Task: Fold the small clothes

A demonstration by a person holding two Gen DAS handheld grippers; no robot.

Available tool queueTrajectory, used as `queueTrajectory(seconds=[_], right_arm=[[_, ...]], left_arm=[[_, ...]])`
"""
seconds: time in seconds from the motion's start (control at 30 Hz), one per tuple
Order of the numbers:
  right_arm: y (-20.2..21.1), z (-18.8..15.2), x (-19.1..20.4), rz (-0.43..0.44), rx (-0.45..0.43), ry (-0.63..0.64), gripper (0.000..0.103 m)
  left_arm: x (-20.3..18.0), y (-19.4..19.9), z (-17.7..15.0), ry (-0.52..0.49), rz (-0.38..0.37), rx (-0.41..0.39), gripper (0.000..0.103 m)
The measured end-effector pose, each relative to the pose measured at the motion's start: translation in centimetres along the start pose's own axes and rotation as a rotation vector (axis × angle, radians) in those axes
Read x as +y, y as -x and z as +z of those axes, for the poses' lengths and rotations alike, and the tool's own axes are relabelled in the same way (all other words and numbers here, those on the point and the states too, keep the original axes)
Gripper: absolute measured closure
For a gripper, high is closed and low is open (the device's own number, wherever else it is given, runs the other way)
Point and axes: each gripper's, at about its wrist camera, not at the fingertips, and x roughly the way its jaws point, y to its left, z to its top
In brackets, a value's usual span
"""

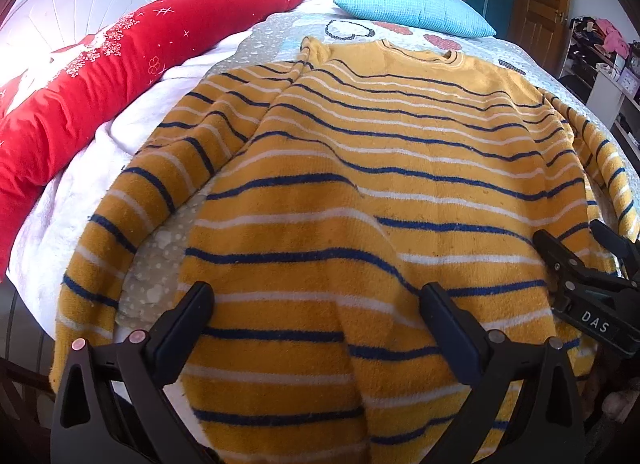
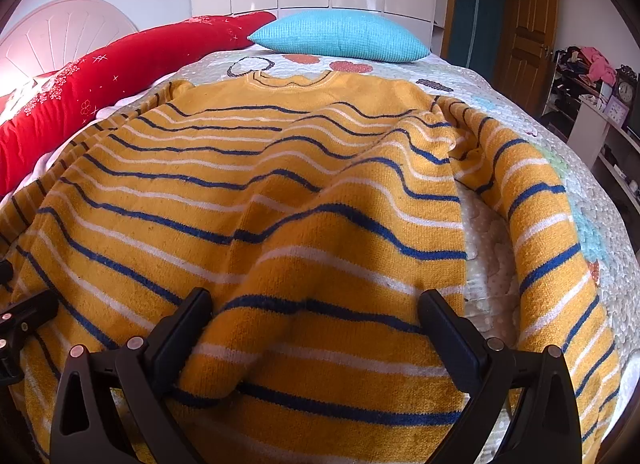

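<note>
— At the bed's near edge, what are the grippers doing?
— Left gripper (image 1: 316,296) and right gripper (image 2: 316,304) both gape wide over the hem of the striped yellow sweater (image 1: 380,168), which lies flat on the quilt (image 2: 520,76), neckline toward the blue pillow (image 2: 340,34).

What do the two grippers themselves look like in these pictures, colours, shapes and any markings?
Both are matte black. The left gripper and the right gripper each have two flat, wedge-shaped fingers on angular arms with triangular cut-outs, joined by round silver-pink pins. Seen from the side in the left wrist view, the right gripper's body bears white letters "DAS". No cables, hands or sleeves clearly show.
</note>
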Motion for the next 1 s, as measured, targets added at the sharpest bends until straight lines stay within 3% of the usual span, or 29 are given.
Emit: queueTrajectory(seconds=[0.07, 0.17, 0.23, 0.3, 0.47, 0.53, 0.6, 0.7, 0.8, 0.83, 0.87, 0.9, 1.0], right_arm=[[0.0, -0.2, -0.1, 0.0, -0.001, 0.001, 0.0], [0.1, -0.2, -0.1, 0.002, -0.002, -0.003, 0.0], [0.1, -0.2, 0.0, 0.0, 0.002, -0.003, 0.0], [0.1, -0.3, -0.1, 0.001, 0.003, -0.006, 0.0], [0.3, -0.5, -0.3, 0.012, -0.023, -0.032, 0.0], [0.3, -0.5, -0.2, 0.006, -0.019, -0.024, 0.0], [0.2, -0.5, -0.2, 0.002, -0.009, -0.013, 0.0], [0.2, -0.4, -0.1, -0.002, 0.002, -0.006, 0.0], [0.2, -0.4, -0.1, -0.004, 0.005, -0.004, 0.0], [0.1, -0.4, 0.0, -0.004, 0.007, -0.003, 0.0], [0.1, -0.4, -0.1, -0.006, 0.012, 0.0, 0.0], [0.1, -0.4, 0.0, -0.005, 0.014, 0.003, 0.0], [0.0, -0.4, -0.1, -0.003, 0.018, 0.013, 0.0]], left_arm=[[0.4, 0.8, -0.2, -0.003, 0.006, -0.009, 0.002], [1.1, 1.9, -0.4, -0.008, 0.0, -0.01, 0.025], [2.1, 2.5, -0.4, 0.019, -0.045, -0.006, 0.042], [3.6, 3.5, -0.3, 0.067, -0.065, -0.021, 0.045], [9.4, 5.7, -0.4, 0.2, -0.019, -0.076, 0.044], [12.0, 6.0, -0.8, 0.246, 0.024, -0.09, 0.035], [14.2, 5.5, -1.3, 0.277, 0.076, -0.076, 0.034], [16.1, 4.4, -1.9, 0.301, 0.067, -0.041, 0.033], [15.4, 3.2, -2.1, 0.251, 0.04, -0.018, 0.033], [14.8, 2.7, -2.1, 0.216, 0.045, -0.004, 0.037], [14.3, 2.2, -2.0, 0.192, 0.046, 0.02, 0.05], [14.4, 1.8, -1.8, 0.187, 0.035, 0.042, 0.086], [17.3, 2.2, -0.4, 0.25, 0.071, 0.028, 0.087]])
